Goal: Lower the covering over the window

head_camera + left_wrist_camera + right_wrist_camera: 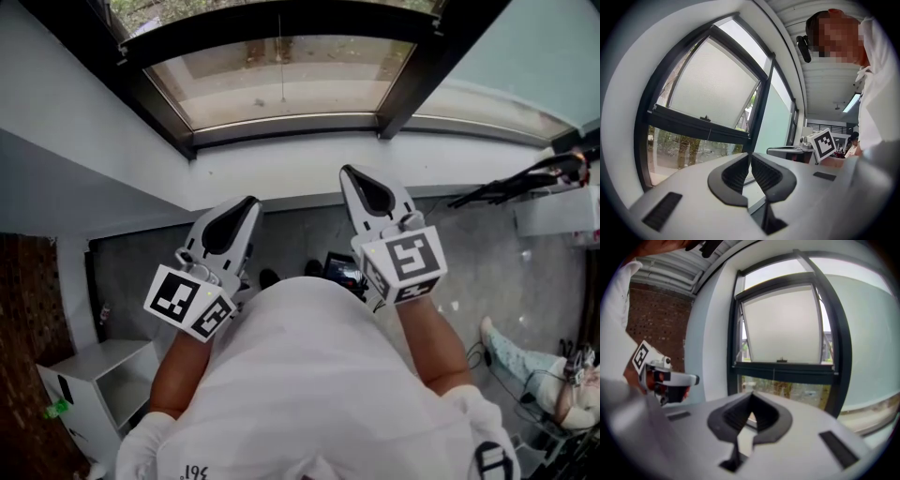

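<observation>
A white roller blind (780,324) covers the upper pane of the dark-framed window (281,80). Its dark bottom bar (783,367) lies level, and the pane below it shows trees. A thin cord (774,377) hangs from that bar. My left gripper (251,199) and right gripper (347,169) point level at the wall below the window, side by side. Neither touches the blind or the cord. In the left gripper view the left gripper (750,154) has its jaws together with nothing between them. The right gripper (751,393) is likewise shut and holds nothing.
A white open cabinet (103,375) stands at the lower left beside a brick wall (28,309). A seated person (530,370) is at the right on the grey floor, with a black stand (525,183) beyond. A second frosted pane (872,333) adjoins the window.
</observation>
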A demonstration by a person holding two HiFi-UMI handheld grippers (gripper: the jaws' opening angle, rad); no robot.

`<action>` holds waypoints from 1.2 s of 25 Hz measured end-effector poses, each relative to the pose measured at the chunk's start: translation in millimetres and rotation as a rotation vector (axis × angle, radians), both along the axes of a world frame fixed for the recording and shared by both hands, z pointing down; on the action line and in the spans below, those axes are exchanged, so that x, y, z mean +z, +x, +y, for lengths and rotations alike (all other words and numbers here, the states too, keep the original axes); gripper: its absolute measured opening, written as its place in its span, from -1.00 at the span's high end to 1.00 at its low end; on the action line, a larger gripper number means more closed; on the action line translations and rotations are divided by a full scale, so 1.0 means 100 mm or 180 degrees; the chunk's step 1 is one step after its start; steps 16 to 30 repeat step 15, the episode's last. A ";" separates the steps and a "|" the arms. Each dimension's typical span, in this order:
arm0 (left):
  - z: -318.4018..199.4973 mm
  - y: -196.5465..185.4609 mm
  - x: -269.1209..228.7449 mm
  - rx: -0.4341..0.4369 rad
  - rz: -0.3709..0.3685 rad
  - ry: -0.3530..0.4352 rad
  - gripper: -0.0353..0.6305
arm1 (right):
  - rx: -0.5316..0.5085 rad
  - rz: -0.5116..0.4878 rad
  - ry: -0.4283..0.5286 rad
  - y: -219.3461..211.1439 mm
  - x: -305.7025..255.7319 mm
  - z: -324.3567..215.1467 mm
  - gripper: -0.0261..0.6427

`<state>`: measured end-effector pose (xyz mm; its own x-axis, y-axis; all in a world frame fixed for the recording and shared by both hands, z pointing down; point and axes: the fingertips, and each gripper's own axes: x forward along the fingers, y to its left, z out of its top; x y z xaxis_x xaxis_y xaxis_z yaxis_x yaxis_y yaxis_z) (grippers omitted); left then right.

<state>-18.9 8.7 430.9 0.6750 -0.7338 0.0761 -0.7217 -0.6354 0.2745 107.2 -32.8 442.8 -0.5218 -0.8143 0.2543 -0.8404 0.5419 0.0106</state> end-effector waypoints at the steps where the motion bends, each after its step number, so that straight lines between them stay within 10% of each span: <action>1: 0.00 0.01 0.00 0.0006 0.0007 -0.0006 0.79 | 0.0013 -0.0003 -0.0003 0.02 -0.01 -0.02 0.86; 30: -0.01 -0.01 0.10 0.0071 0.0014 -0.0069 0.79 | 0.0049 0.0071 -0.0029 -0.04 0.07 -0.05 0.86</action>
